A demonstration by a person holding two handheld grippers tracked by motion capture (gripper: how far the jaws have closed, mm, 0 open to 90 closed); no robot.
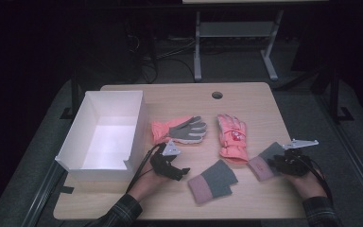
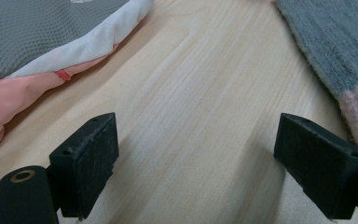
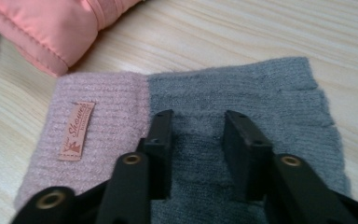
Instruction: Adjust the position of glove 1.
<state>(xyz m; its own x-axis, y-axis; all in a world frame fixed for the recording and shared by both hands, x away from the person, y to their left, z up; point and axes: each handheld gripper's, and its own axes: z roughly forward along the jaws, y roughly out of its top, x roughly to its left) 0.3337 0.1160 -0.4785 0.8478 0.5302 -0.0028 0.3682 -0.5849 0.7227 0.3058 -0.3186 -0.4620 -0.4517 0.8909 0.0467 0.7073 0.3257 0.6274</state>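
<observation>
We're looking down on the table [image 1: 179, 92], four gloves laid out across it beside a white box [image 1: 106, 135] at the left. Our right gripper [image 3: 197, 126] is down over the knit mitten [image 3: 242, 98], the grey one with a pink cuff that sits near the right edge of the table, just beside the cuff of the pink ski glove [image 3: 51, 28]. In the right gripper view the fingers [image 3: 161, 140] stand narrowly apart, resting on the grey wool with a strip of it between them; we see no pinch in the fabric, so nothing is gripped. A small tan label [image 3: 76, 130] shows on the pink cuff.

Over on the left, our left gripper [image 2: 196, 140] hovers low above bare wood, its fingers [image 2: 91, 154] spread wide with nothing between them. It sits between the grey-palmed ski glove [image 2: 42, 37], whose white trim and pink shell lie at upper left of the left gripper view, and a second knit mitten [image 2: 335, 46] at upper right. From the high view that second mitten lies near the front middle of the table, well apart from the first
</observation>
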